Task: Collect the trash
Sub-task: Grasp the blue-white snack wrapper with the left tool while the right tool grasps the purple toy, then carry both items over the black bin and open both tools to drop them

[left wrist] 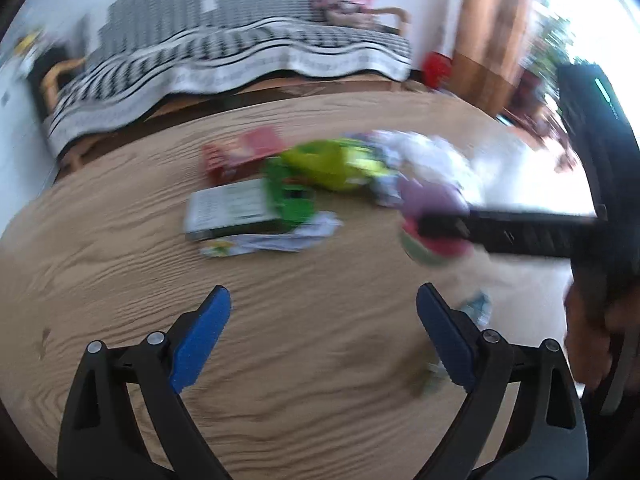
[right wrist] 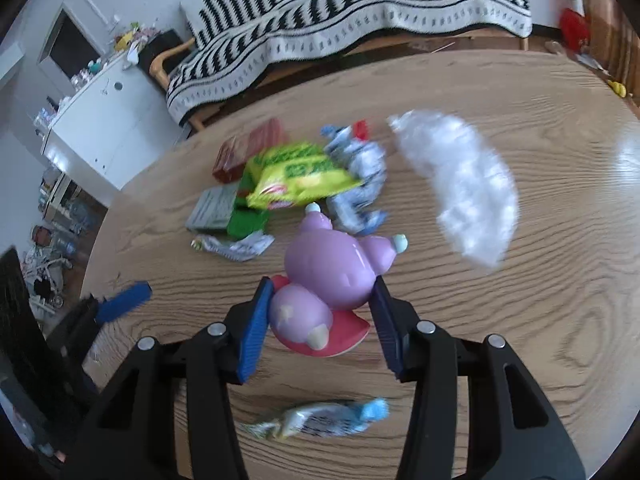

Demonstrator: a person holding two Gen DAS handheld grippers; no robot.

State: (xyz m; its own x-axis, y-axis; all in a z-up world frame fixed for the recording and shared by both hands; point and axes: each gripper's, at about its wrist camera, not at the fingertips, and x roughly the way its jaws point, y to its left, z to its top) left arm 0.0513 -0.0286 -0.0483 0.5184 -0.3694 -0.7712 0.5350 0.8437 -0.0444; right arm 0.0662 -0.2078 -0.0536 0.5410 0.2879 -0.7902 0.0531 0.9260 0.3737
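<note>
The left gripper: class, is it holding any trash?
No. The left gripper stands wide open above bare wood of the table, with nothing between its blue fingers.

Glossy smooth plastic purple toy [right wrist: 332, 272]; wood-grain table [right wrist: 520, 320] with a sheen; crinkly shiny yellow snack bag [right wrist: 296, 180]; thin translucent white plastic bag [right wrist: 460, 184]; woven cloth sofa cover [right wrist: 320, 12]

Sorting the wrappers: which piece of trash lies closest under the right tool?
The blue-and-white crumpled wrapper, alone on the table below the right tool; the others lie beyond the purple toy.
</note>
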